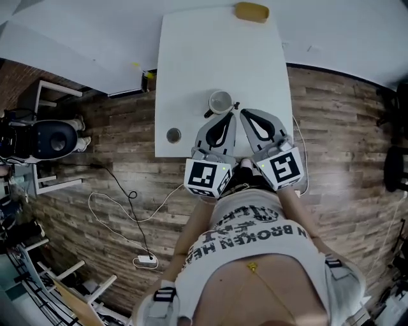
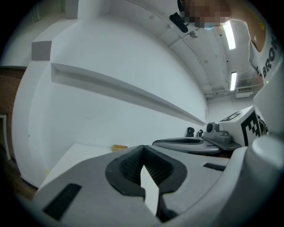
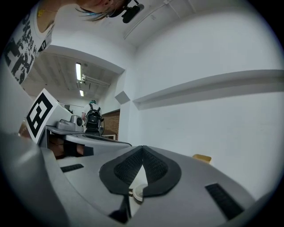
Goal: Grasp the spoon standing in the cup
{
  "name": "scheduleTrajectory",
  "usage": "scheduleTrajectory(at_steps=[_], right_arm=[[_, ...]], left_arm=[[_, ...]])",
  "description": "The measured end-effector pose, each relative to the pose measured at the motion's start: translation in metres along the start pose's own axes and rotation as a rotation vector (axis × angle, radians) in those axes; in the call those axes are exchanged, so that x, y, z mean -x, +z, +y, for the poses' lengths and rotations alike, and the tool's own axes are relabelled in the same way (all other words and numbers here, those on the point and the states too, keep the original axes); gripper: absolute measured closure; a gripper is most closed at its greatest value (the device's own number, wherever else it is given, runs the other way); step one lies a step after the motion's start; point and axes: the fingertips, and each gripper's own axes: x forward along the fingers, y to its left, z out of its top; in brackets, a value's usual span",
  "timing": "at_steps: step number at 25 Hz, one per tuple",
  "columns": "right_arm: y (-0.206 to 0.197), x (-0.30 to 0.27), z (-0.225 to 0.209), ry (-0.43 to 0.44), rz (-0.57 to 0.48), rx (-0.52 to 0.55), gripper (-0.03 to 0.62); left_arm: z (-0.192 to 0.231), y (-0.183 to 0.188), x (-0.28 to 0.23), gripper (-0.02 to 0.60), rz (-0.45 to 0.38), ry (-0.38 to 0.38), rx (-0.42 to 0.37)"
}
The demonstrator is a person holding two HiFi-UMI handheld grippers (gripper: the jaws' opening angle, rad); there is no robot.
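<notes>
Head view: white table (image 1: 191, 63) on a plank floor. The cup (image 1: 220, 102) stands near the table's near edge. The spoon (image 1: 208, 114) shows as a dark handle leaning out over the cup's rim toward the person. A yellow sponge (image 1: 251, 11) lies at the far edge, well apart.

The left gripper (image 1: 227, 117) and right gripper (image 1: 244, 114) lie side by side, tips just beside the cup. Neither touches it.

Left gripper view: the left gripper (image 2: 143, 150) has its jaw tips meeting, nothing between them. Bare tabletop shows through the gap behind. No cup here, only the sponge (image 2: 119, 147) and the right gripper (image 2: 156, 142) side-on.

Right gripper view: the right gripper (image 3: 142, 150) is likewise closed and empty. A small pale round thing (image 3: 138, 193) shows low in the gap, too small to name. The sponge (image 3: 202, 158) and the left gripper (image 3: 128, 143) are visible.
</notes>
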Motion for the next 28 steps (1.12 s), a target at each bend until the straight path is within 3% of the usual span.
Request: scheduleTrajectory(at_steps=[11,21,28], right_arm=[[-0.003,-0.062,-0.019,-0.144,0.036,-0.001,0.588],[-0.043,-0.084,-0.019,-0.259,0.157,-0.015,0.588],[-0.078,-0.080,-0.019,-0.278,0.237,-0.036,0.588]], left_arm=[[0.055,0.010,-0.040,0.583,0.019,-0.167,-0.014],[0.090,-0.024,-0.045,0.583,0.097,-0.252,0.013],[0.097,-0.059,-0.047,0.584,0.170,-0.261,0.020]])
